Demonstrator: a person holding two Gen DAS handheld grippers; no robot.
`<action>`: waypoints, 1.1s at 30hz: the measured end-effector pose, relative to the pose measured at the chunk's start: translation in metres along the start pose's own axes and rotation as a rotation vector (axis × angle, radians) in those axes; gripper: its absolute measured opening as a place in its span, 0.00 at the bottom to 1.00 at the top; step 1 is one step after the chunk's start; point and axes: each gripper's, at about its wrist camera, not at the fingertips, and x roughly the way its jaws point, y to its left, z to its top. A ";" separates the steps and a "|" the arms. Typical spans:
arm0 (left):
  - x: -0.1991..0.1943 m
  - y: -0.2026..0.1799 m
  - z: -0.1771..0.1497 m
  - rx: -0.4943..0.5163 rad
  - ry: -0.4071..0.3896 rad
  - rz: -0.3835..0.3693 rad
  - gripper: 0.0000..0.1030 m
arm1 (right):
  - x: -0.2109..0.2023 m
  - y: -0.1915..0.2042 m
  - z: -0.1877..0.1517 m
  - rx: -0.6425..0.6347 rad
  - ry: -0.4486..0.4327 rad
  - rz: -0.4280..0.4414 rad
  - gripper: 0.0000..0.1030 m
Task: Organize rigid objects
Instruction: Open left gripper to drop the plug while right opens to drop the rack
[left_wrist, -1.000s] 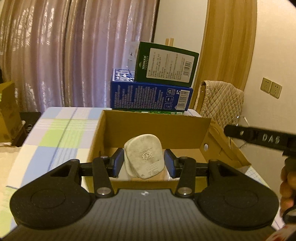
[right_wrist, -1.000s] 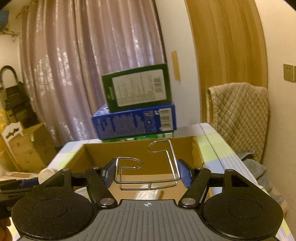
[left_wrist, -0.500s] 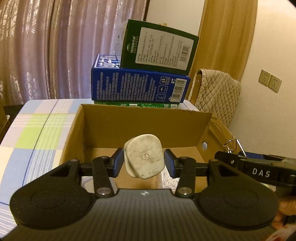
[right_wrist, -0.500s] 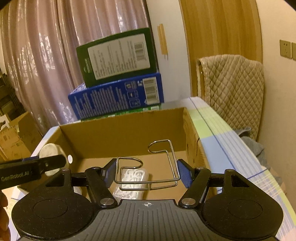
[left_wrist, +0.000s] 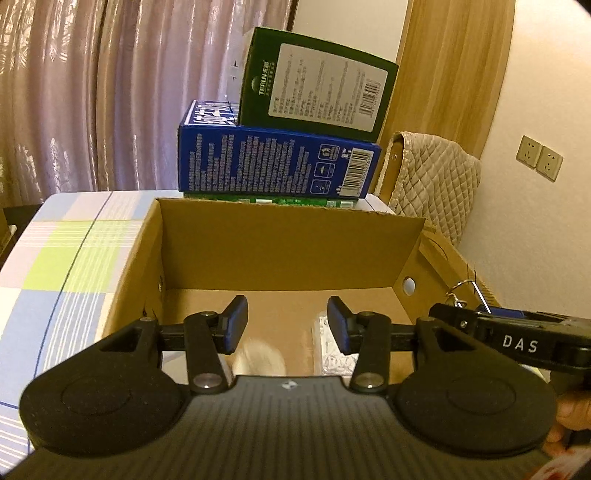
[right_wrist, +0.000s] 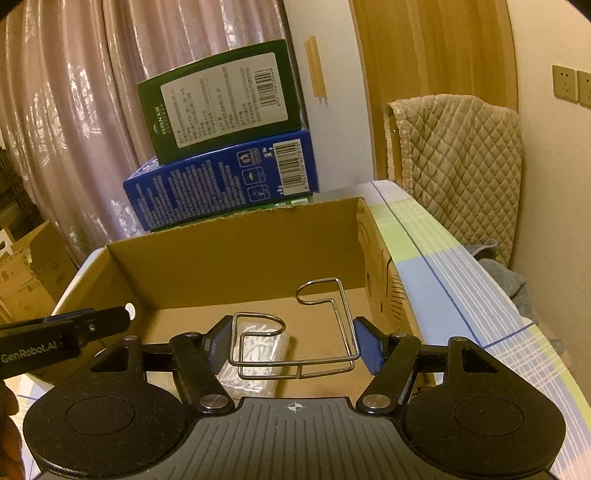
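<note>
Your left tongs are spread, nothing between the pads, held over the near edge of the cardboard box. Below the gap, slightly toward the left pad, a blurred pale object shows inside the box; whether it rests on the floor of the box cannot be told. Under the right pad lies a clear packet on the box floor.

Your right tongs are pinching a bent wire holder, both pads pressed on its sides, its loops rising ahead of the tips over the box interior. The clear packet sits below the wire, toward the left pad.

Beyond the box, ahead of both tongs: a green box stacked on a blue box. The box stands on a checked surface
</note>
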 end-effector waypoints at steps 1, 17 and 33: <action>-0.001 0.001 0.001 -0.006 -0.001 0.004 0.41 | 0.000 0.000 0.000 0.001 -0.001 -0.001 0.63; -0.005 0.003 0.004 -0.021 -0.010 0.008 0.41 | 0.001 -0.003 -0.001 0.012 0.000 -0.016 0.63; -0.007 0.003 0.002 -0.022 -0.014 0.007 0.41 | 0.000 0.000 -0.002 -0.011 -0.039 -0.004 0.64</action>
